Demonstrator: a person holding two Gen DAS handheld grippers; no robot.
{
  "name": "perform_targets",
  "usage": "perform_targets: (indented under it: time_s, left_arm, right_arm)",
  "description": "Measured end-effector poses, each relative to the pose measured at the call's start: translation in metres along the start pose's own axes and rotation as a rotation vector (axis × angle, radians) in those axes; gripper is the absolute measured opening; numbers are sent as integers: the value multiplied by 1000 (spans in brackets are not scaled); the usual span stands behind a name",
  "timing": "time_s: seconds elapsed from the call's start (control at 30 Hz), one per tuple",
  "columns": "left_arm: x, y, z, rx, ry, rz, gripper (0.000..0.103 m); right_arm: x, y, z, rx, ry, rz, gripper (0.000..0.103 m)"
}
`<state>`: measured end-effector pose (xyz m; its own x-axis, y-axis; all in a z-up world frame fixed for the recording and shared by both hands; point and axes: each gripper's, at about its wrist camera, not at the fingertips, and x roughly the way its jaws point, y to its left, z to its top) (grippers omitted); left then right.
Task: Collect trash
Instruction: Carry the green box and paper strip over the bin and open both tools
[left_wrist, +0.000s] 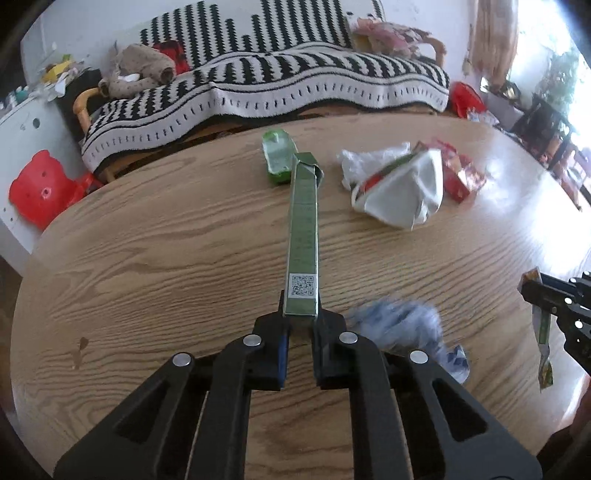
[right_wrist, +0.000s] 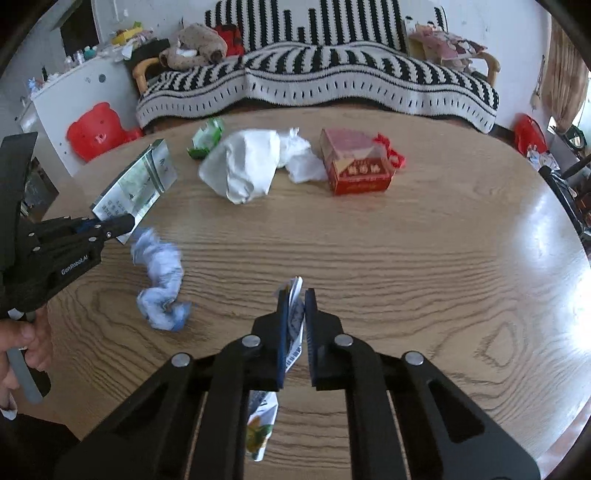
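My left gripper (left_wrist: 301, 321) is shut on the near end of a long green carton (left_wrist: 303, 236), which points away over the round wooden table (left_wrist: 147, 258); in the right wrist view the same gripper (right_wrist: 125, 223) holds the carton (right_wrist: 136, 184) at the left. My right gripper (right_wrist: 295, 295) is shut on a thin printed wrapper (right_wrist: 293, 321) that hangs down below the fingers; seen from the left wrist, that gripper (left_wrist: 532, 291) stands at the right edge with the wrapper (left_wrist: 543, 332). A crumpled blue-white wrapper (right_wrist: 160, 284) lies on the table between the two grippers.
Further back on the table lie a green packet (right_wrist: 207, 136), a white crumpled bag (right_wrist: 243, 166), white tissue (right_wrist: 301, 158) and a red box (right_wrist: 356, 166). A sofa with a black-and-white striped throw (right_wrist: 317, 77) stands behind. A red bear-shaped stool (right_wrist: 96, 129) sits at the left.
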<state>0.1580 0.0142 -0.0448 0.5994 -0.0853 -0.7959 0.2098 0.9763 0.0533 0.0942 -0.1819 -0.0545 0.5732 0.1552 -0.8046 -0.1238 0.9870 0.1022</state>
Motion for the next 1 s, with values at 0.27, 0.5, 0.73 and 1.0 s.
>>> perform_targets:
  time_s: [0.27,0.5,0.73,1.0]
  left_arm:
    - [-28,-3,3,-27,-36,-29,9]
    - [-52,-44,7,16,-69,-92,9]
    - [-74,-123,10,99,-98,-219,9]
    - [-90,-251,-8,260,-89,-395,9]
  right_arm:
    - [-20,-20,0,33,-28,3,10]
    - [-52,-63,-8,98,-64,-21,10]
    - [-107,-135,-34,194,-115,-84,10]
    - [-168,-231,-84,342,-156,-176,10]
